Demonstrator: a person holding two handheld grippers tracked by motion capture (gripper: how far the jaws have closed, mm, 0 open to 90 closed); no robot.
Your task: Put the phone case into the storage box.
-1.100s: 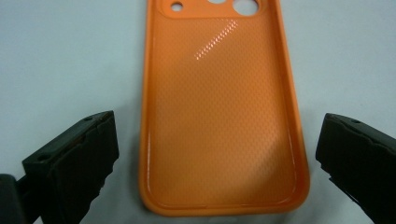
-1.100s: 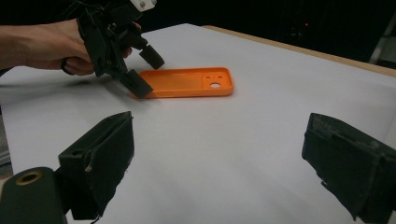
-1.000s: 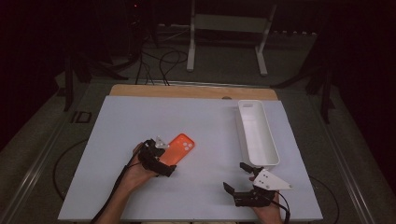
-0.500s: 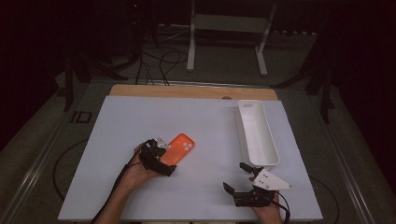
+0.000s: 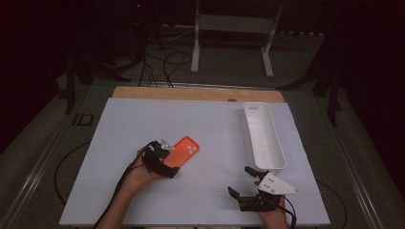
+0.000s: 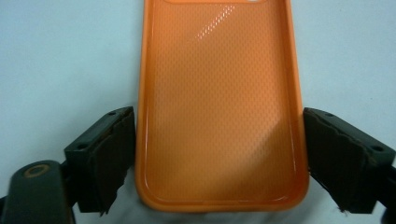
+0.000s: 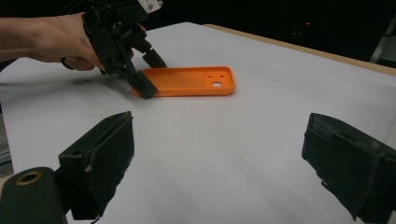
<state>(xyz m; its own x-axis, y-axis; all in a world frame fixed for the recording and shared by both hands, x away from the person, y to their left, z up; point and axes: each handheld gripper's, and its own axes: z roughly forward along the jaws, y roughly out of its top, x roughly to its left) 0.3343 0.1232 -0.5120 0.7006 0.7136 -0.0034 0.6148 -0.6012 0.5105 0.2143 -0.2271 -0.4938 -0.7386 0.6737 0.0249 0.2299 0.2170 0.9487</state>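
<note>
An orange case lies flat on the white surface, left of the middle and toward the near edge, its camera cut-out pointing away from the person. The left tongs straddle its near end: in the left gripper view one pad sits just beside the left long edge and the other just beside the right one, with a thin sliver of gap on both sides, so the jaws are apart and have just been closing in around the case without yet pressing it. The case's rounded near corners stick out slightly past the pads toward the hand.

The right tongs rest low near the front edge, jaws wide apart with nothing between them, well clear of the case. A long white tray lies to the right, its near end just beyond the right tongs. Bare surface stretches between case and tray, and behind the case to the far wooden edge.
</note>
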